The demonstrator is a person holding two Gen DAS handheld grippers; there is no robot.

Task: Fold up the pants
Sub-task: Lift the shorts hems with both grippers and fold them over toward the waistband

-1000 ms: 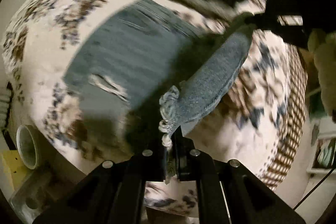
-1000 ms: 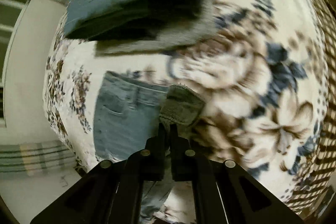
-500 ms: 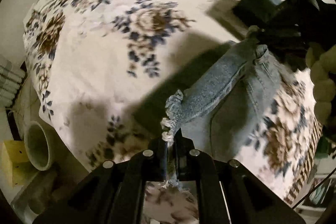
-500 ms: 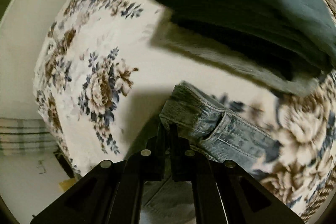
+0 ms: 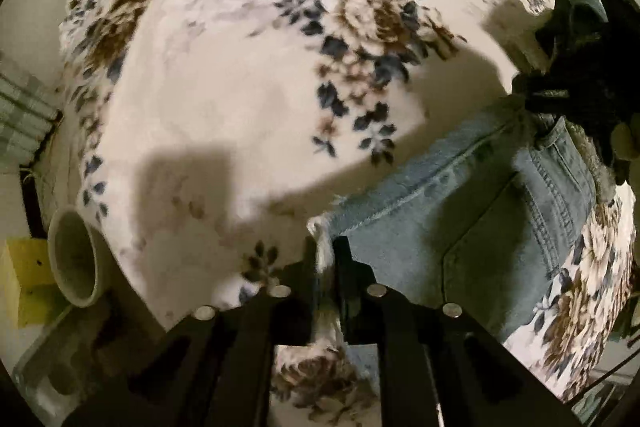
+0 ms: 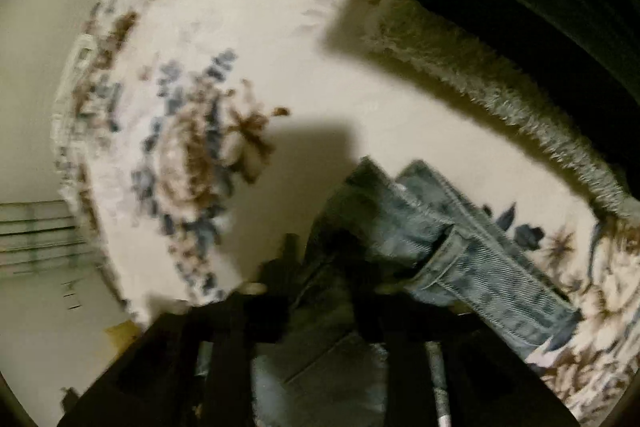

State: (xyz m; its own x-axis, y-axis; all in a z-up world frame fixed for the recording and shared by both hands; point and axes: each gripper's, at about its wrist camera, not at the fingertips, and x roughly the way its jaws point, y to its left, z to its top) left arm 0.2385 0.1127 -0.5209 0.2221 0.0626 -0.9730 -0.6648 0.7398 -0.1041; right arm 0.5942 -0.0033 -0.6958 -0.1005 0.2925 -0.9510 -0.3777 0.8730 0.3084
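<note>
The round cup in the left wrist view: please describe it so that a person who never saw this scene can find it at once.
Start from the large floral blanket that fills the left wrist view and follow its edge down to the lower left. There, just off the blanket, lies a pale cup on its side, its open mouth facing the camera. A yellow block sits right beside it, but only the cup is round and hollow.

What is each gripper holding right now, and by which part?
Both hold the jeans: the left gripper is shut on the frayed leg hem, and the right gripper pinches the waistband end.
</note>
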